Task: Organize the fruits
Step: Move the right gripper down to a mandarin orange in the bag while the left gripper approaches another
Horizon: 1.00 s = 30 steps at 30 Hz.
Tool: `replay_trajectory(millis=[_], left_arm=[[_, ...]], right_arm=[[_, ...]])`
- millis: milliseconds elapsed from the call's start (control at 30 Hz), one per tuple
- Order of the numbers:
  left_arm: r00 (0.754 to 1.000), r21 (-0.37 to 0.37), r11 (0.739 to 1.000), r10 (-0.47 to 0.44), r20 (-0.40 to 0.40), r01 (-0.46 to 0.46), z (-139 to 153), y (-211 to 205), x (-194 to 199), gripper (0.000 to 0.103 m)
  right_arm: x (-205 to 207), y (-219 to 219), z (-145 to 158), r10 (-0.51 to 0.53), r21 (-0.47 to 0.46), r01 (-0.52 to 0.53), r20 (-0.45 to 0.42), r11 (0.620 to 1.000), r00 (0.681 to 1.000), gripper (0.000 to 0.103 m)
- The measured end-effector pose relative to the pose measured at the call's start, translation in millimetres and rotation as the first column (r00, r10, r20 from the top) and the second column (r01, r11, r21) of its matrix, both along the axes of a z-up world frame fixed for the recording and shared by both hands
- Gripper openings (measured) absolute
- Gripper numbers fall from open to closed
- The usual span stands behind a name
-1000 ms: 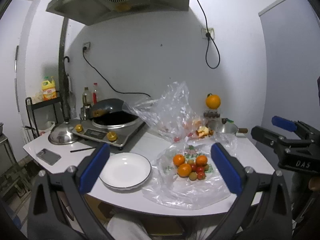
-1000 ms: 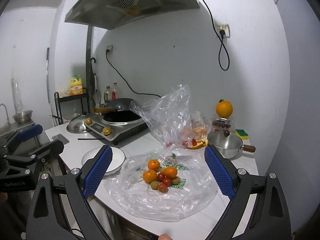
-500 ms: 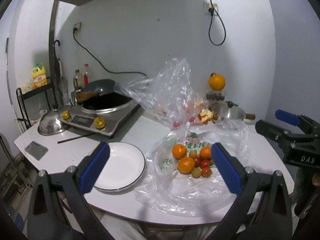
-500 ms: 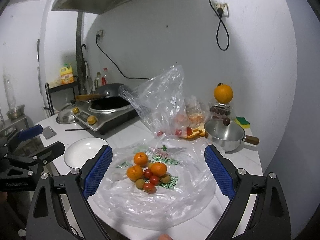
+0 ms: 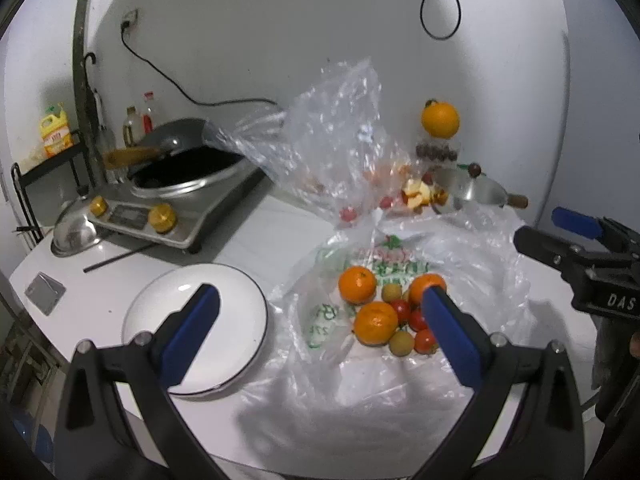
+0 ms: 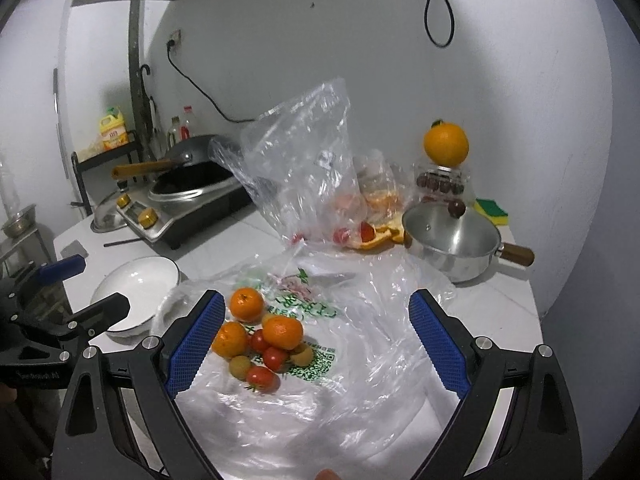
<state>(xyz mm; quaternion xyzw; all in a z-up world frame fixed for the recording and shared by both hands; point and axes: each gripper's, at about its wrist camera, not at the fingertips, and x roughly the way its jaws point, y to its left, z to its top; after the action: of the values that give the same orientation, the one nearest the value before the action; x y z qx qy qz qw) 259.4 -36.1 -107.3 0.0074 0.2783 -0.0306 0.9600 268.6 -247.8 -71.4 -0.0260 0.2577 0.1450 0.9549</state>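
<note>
A small heap of fruit lies on a flattened clear plastic bag (image 5: 472,240) (image 6: 376,312): three mandarins (image 5: 357,284) (image 6: 247,303), red cherry tomatoes (image 5: 418,320) (image 6: 262,378) and small yellow-brown fruits (image 5: 401,343) (image 6: 239,367). An empty white plate (image 5: 224,312) (image 6: 138,286) sits just left of the bag. My left gripper (image 5: 320,304) hovers open above the plate's right edge and the heap. Over the bag hangs my right gripper (image 6: 316,312), open too, its left finger beside the mandarins. Neither holds anything.
A second upright clear bag (image 5: 332,136) with fruit scraps stands behind the heap. A steel saucepan (image 6: 452,240) sits at the right rear, a large orange (image 6: 446,144) on a box behind it. A wok on an induction cooker (image 5: 180,184), a lid and a phone (image 5: 44,292) occupy the left.
Both grippers have moved forward and tilted down toward the counter, so the fruit heap and plate appear larger and closer. Both stay open. Nothing on the counter has shifted.
</note>
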Motion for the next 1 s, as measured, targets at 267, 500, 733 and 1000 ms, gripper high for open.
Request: replay_trajectory(millis=[267, 500, 733, 1000], left_arm=[[0.997, -0.003, 1.000, -0.020, -0.074, 0.019, -26, -5, 31, 0.102], [0.991, 0.011, 0.999, -0.031, -0.126, 0.033, -44, -6, 51, 0.101], [0.986, 0.010, 0.999, -0.046, -0.161, 0.048, -56, -8, 64, 0.101], [0.981, 0.012, 0.998, -0.059, -0.186, 0.063, -66, -9, 74, 0.101]], right_arm=[[34, 3, -27, 0.015, -0.005, -0.015, -0.082, 1.000, 0.997, 0.095], [58, 12, -44, 0.031, -0.003, -0.031, -0.132, 1.000, 0.991, 0.090], [79, 23, -61, 0.068, 0.000, -0.069, -0.188, 0.998, 0.980, 0.084], [93, 36, -77, 0.109, -0.003, -0.113, -0.241, 0.994, 0.964, 0.080]])
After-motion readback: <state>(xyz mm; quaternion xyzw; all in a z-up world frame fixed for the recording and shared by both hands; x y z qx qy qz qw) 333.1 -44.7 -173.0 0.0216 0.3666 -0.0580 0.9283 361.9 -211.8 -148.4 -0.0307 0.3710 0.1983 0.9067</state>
